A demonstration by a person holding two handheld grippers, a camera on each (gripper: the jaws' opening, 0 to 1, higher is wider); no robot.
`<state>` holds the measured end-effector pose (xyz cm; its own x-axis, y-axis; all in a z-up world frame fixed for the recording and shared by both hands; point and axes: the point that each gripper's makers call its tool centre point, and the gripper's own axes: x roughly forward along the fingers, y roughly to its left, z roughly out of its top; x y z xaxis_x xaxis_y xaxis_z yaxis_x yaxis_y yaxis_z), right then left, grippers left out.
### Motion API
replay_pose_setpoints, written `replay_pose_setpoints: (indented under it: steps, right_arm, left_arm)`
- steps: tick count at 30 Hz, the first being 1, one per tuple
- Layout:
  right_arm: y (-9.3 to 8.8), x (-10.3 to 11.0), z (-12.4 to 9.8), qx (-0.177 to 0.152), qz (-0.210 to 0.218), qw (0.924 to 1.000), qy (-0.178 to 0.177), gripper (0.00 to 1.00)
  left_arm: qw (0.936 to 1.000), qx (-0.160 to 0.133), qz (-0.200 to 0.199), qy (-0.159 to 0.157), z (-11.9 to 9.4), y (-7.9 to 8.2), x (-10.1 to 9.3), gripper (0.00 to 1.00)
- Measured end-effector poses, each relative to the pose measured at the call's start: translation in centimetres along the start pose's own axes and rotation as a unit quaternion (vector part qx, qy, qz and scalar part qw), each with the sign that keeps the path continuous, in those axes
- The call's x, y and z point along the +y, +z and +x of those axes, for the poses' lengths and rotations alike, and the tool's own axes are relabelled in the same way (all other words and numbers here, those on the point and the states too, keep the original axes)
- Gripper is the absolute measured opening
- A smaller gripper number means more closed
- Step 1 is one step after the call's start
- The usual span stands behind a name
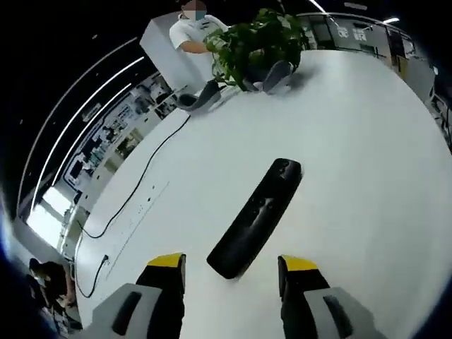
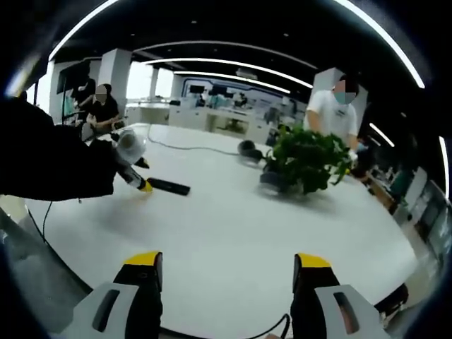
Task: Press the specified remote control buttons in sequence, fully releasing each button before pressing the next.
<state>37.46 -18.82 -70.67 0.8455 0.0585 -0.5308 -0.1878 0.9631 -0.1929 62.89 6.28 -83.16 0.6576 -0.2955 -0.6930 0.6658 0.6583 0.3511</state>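
A black remote control (image 1: pixel 258 215) lies flat on the white table (image 1: pixel 353 141), pointing away at a slant. My left gripper (image 1: pixel 233 267) is open, its yellow-tipped jaws either side of the remote's near end, apart from it. In the right gripper view the same remote (image 2: pixel 168 186) is small and far off at the left, with the left gripper's yellow tip (image 2: pixel 145 187) by its near end and a dark sleeve (image 2: pixel 49 159) behind it. My right gripper (image 2: pixel 229 265) is open over bare table (image 2: pixel 233 233), holding nothing.
A potted green plant (image 1: pixel 258 44) (image 2: pixel 305 159) stands at the far side of the table, with dark headsets (image 1: pixel 205 95) beside it. A black cable (image 1: pixel 152 166) runs along the left part of the table. A person in a white shirt (image 2: pixel 332 106) stands behind the plant.
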Motion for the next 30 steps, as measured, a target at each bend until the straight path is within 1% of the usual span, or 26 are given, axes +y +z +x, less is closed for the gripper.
replay_pose_setpoints:
  steps: [1,2,4,5,6,7,9,10,11,13,15,18,19,21,22,23,24,25,28,29,30]
  right_arm:
    - [0.0,0.0,0.0,-0.001,0.0,1.0,0.0,0.74]
    - [0.1,0.1,0.0,-0.002,0.001,1.0,0.001,0.74]
    - [0.1,0.2,0.0,-0.004,0.001,1.0,0.003,0.75]
    - [0.1,0.2,0.0,-0.004,0.001,1.0,0.004,0.75]
    - [0.2,0.2,0.0,-0.005,0.002,1.0,0.005,0.76]
    - [0.2,0.2,-0.1,-0.006,0.004,1.0,0.005,0.76]
    - [0.3,0.1,-0.1,-0.009,0.008,0.9999,0.004,0.79]
    - [0.3,0.0,-0.1,-0.009,0.008,0.9999,0.002,0.82]
    - [0.3,0.0,-0.1,-0.01,0.007,0.9999,0.0,0.83]
    - [0.3,0.0,-0.2,-0.012,0.007,0.9999,0.002,0.82]
    - [0.4,0.0,-0.3,-0.013,0.007,0.9999,0.001,0.83]
    - [0.4,0.0,-0.2,-0.014,0.007,0.9999,0.0,0.83]
    - [0.4,0.0,-0.2,-0.014,0.009,0.9999,0.001,0.83]
    - [0.4,0.0,-0.2,-0.014,0.01,0.9998,0.002,0.83]
    - [0.3,0.0,-0.2,-0.014,0.01,0.9999,0.002,0.83]
    - [0.4,0.0,-0.3,-0.015,0.011,0.9998,0.003,0.83]
    - [0.5,0.0,-0.3,-0.017,0.011,0.9998,0.003,0.83]
    - [0.5,0.0,-0.3,-0.018,0.011,0.9998,0.003,0.83]
    - [0.5,0.1,-0.4,-0.019,0.01,0.9998,0.003,0.83]
    - [0.5,0.1,-0.4,-0.019,0.01,0.9998,0.003,0.83]
    - [0.5,0.1,-0.4,-0.018,0.009,0.9998,0.003,0.83]
  left_arm:
    - [0.9998,-0.016,-0.014,-0.006,-0.5,0.4,-0.3,0.6]
    - [0.9983,-0.033,-0.046,-0.012,-1.1,0.9,-0.4,0.63]
    - [0.9959,-0.045,-0.077,-0.011,-2.1,1.1,-0.3,0.69]
    - [0.9926,-0.067,-0.1,-0.01,-2.9,1.6,-0.3,0.71]
    - [0.9913,-0.074,-0.108,-0.006,-3.4,1.7,-0.1,0.72]
    - [0.9886,-0.092,-0.119,-0.005,-4.4,2.1,-0.2,0.73]
    - [0.9862,-0.101,-0.131,-0.016,-5.8,2.1,-0.8,0.76]
    - [0.9852,-0.111,-0.129,-0.02,-6.5,2.2,-1.1,0.83]
    - [0.9842,-0.12,-0.129,-0.021,-7.5,2.3,-1.6,0.88]
    - [0.983,-0.122,-0.134,-0.03,-8.7,2.0,-2.3,0.94]
    - [0.9822,-0.125,-0.137,-0.029,-9.9,1.6,-2.6,0.97]
    - [0.9773,-0.14,-0.157,-0.022,-11.8,1.4,-2.8,0.99]
    - [0.9737,-0.154,-0.167,-0.014,-12.9,1.6,-2.7,1.0]
    - [0.9694,-0.166,-0.18,-0.013,-13.9,1.5,-2.5,1.0]
    - [0.9645,-0.169,-0.202,-0.019,-14.6,1.3,-2.6,1.0]
    - [0.9605,-0.172,-0.218,-0.022,-15.6,1.5,-3.0,1.0]
    - [0.9565,-0.18,-0.229,-0.019,-16.5,1.7,-3.0,1.0]
    - [0.9515,-0.196,-0.237,-0.011,-17.7,2.0,-2.8,1.0]
    - [0.9458,-0.22,-0.239,0.009,-20.4,2.4,-2.5,1.0]
    - [0.9428,-0.225,-0.245,0.013,-21.5,2.3,-2.6,1.0]
    - [0.9412,-0.228,-0.249,0.013,-22.2,2.3,-2.7,1.0]
